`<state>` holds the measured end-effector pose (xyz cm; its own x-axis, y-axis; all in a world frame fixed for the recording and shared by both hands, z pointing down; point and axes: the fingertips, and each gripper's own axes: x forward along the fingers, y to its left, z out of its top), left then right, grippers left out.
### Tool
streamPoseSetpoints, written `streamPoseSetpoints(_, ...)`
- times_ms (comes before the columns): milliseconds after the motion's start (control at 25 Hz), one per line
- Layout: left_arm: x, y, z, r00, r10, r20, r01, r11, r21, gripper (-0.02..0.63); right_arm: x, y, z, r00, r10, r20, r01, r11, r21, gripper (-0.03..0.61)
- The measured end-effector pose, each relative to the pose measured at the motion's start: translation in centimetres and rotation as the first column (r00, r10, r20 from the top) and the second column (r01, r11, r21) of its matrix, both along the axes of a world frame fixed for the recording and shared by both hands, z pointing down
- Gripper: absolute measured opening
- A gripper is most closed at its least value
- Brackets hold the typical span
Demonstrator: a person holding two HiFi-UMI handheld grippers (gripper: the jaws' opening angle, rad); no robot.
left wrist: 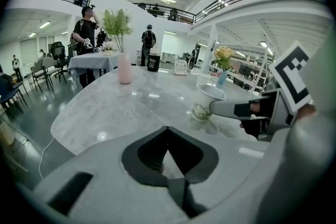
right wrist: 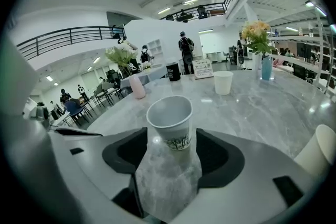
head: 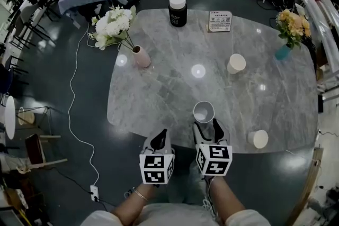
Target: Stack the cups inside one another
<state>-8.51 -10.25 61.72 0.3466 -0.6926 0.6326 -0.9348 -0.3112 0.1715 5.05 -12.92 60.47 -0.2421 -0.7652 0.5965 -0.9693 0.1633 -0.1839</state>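
Left gripper (head: 160, 136), at seven o'clock of the printed cup: jaws closed together, holding nothing. Right gripper (head: 207, 128): jaws wide apart, flanking the upright printed cup (head: 203, 112) near the front edge of the desk (head: 159, 92), apparently without touching it. Second cup (head: 258, 138) at four o'clock of it, by the edge. Third cup (head: 236, 63) at one o'clock, farther off.

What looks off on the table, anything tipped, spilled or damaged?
Nothing stands out. Three cups stand upright and apart: the near cup between the right gripper's open jaws, the far cup mid-table, the edge cup by the table's front edge. No spill or dent shows.
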Motion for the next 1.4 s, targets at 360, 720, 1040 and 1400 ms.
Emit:
streamPoseSetpoints(360,-0.8,0.4,0.6,1.000,-0.017,0.003,0.017,1.000,-0.018,-0.003,-0.3,-1.3,0.5,0.999,-0.012,-0.044,0.013,1.000,0.014,0.259)
streamPoseSetpoints(720,-1.5,0.5,1.1,0.999,-0.032,0.003,0.032,0.999,-0.032,-0.003,-0.4,-2.2,0.6,0.998,-0.008,-0.061,0.010,0.999,0.036,0.261)
streamPoseSetpoints(1040,-1.8,-0.2,1.1,0.999,-0.037,-0.002,0.037,0.999,-0.029,-0.003,-0.4,-2.7,0.4,0.998,0.014,-0.056,-0.011,0.999,0.051,0.259)
streamPoseSetpoints(1400,-1.4,-0.9,1.0,1.000,-0.024,-0.009,0.024,0.999,-0.023,-0.003,0.0,-2.9,-0.1,0.999,0.026,-0.036,-0.024,0.997,0.073,0.258)
